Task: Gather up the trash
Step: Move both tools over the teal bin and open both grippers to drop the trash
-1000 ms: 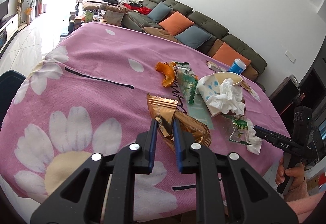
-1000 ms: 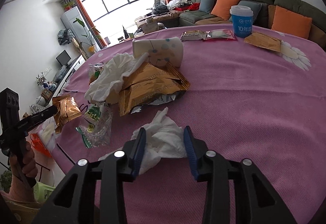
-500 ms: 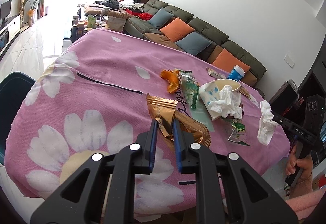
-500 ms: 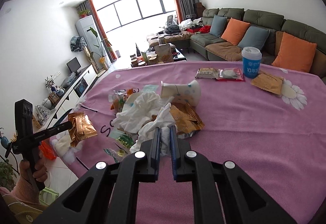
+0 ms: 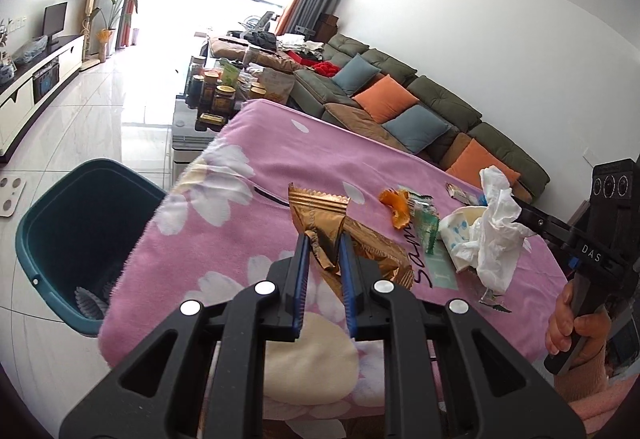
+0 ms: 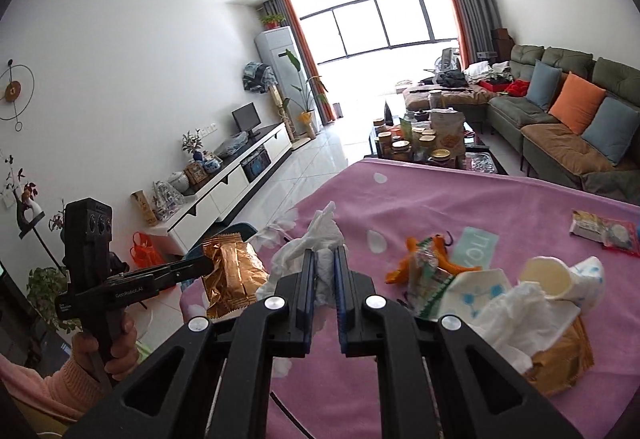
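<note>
My left gripper (image 5: 323, 241) is shut on a crumpled gold foil wrapper (image 5: 320, 217), held above the pink flowered tablecloth (image 5: 280, 159). The same gold wrapper (image 6: 230, 273) shows at the left in the right wrist view, pinched by the left gripper (image 6: 206, 264). My right gripper (image 6: 323, 259) is shut on a white tissue (image 6: 320, 235), lifted off the cloth. In the left wrist view that tissue (image 5: 496, 235) hangs from the right gripper (image 5: 520, 213). A teal bin (image 5: 80, 235) stands on the floor at the table's left edge.
A heap of trash lies on the cloth: a paper cup (image 6: 552, 275), white tissues (image 6: 508, 315), an orange peel (image 5: 396, 205), green packets (image 5: 426, 227), a gold bag (image 6: 560, 363). A red-and-white packet (image 6: 604, 233) lies far right. A sofa (image 5: 420, 111) and a cluttered side table (image 5: 224, 95) stand beyond.
The right gripper closed on the tissue and lifted it off the cloth, swinging left. The left gripper, still holding the gold wrapper, rose and turned left, bringing the teal bin into view.
</note>
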Demonstrator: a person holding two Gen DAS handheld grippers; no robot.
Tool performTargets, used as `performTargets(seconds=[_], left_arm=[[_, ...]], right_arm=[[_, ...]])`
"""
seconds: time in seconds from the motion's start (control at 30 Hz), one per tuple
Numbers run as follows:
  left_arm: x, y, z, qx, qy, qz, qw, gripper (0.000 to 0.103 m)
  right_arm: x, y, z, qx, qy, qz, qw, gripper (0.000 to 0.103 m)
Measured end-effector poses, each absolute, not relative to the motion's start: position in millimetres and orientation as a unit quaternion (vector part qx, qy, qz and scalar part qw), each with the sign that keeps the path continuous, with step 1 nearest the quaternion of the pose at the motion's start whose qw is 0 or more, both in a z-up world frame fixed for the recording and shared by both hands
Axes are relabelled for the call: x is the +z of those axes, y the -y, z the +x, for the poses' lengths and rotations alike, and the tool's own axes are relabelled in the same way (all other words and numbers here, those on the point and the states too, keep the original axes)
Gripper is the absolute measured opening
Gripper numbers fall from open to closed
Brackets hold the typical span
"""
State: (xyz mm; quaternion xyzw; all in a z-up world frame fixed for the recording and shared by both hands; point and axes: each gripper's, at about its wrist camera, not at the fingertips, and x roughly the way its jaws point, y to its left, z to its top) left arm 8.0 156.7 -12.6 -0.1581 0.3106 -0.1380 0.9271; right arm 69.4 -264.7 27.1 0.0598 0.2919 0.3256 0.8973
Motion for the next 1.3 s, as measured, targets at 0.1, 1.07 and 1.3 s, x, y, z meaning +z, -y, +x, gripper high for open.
performTargets(seconds=[0.1,1.07,1.3], left_arm=[[-10,-182,3,-0.105,-0.304,-0.165,0.932,0.015],[-40,-338,12,0.104,-0.333,-0.169,0.922,0.016],[-50,-337,29,0.121,-0.348,-0.147,0.918,0.016]], right_arm=[[26,222,87,0.362,-0.299,0.051,0.881,0.008],[-19,-12,167,0.438,-0.372,-0.037,0.817,0.010],[-40,-36,177,0.432,-0.407,-0.054,0.803,0.013]])
